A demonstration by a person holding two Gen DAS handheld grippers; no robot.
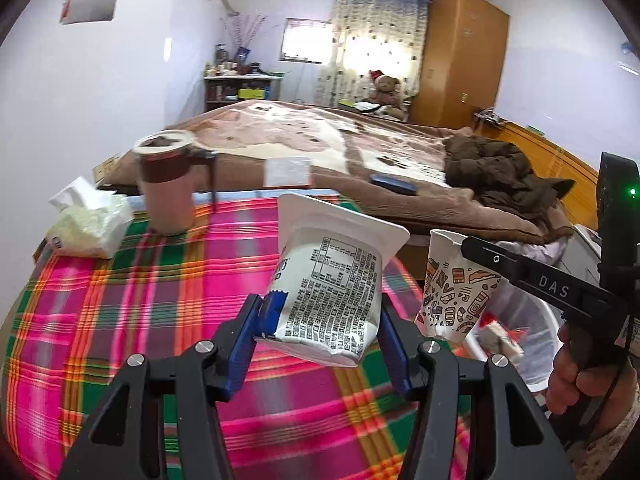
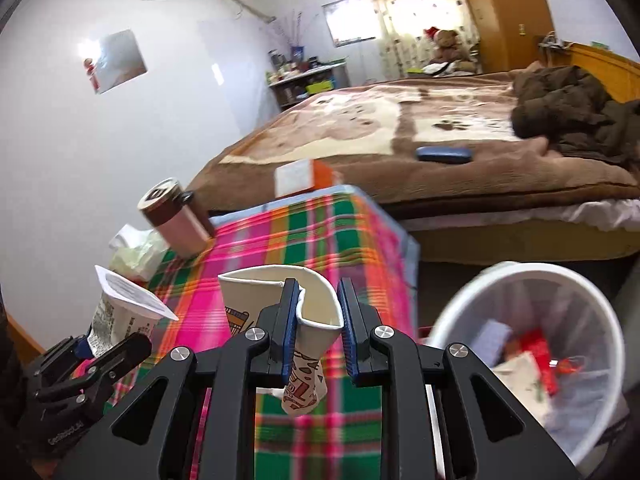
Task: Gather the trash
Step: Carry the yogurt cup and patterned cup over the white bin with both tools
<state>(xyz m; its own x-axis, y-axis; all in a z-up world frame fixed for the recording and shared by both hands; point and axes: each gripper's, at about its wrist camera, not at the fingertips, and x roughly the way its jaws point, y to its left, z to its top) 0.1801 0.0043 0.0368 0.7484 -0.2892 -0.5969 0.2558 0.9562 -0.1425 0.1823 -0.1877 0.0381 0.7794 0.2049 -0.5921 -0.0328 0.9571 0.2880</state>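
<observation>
My left claw (image 1: 320, 320) grips tub (image 1: 332, 276), right claw (image 2: 318, 320) pinches cup (image 2: 308, 312); carrying both; next: over bin (image 2: 472, 304) right, release.

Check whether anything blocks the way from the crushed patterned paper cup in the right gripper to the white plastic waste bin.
Nothing visible does. The crushed patterned paper cup, pinched in the right gripper, hangs beside the white plastic waste bin, whose mouth is open with litter low inside.

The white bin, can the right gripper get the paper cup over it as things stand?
Probably yes. The right gripper pinches the paper cup, and the white bin stands open-topped just right of it beside the table, nothing between.
</observation>
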